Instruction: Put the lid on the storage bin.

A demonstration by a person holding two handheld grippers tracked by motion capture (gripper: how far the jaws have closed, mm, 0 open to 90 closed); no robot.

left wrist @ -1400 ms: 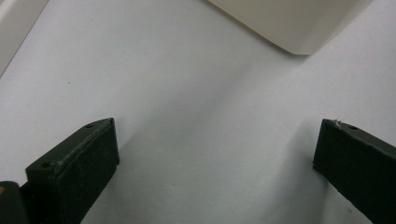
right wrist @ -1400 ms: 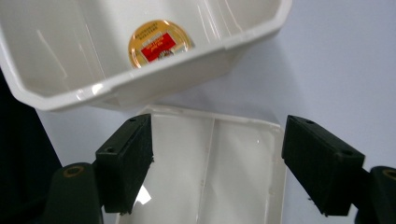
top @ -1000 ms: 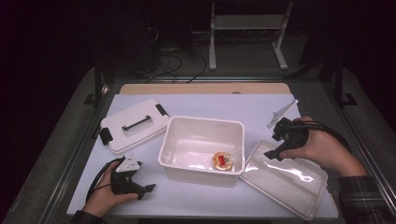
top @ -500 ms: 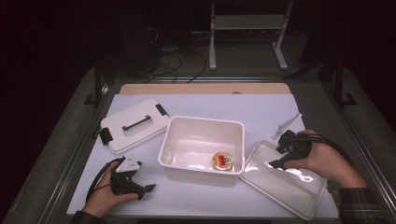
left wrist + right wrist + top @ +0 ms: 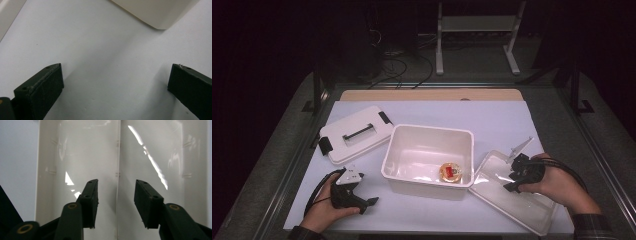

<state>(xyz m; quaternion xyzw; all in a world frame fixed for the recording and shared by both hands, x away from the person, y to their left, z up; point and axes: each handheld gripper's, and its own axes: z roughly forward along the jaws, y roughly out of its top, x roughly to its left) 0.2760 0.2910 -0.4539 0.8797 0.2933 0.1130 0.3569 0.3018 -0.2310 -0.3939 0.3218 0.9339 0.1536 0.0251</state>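
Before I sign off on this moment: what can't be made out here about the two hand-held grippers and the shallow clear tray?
- Right hand-held gripper: right gripper view puts a thin central ridge of the clear tray between its jaws; contact cannot be told.
- High view: the hand covers those jaws.
- Small red and yellow item in the white bin: too small to identify.
- Left hand-held gripper: both jaws are cut by the frame edge.
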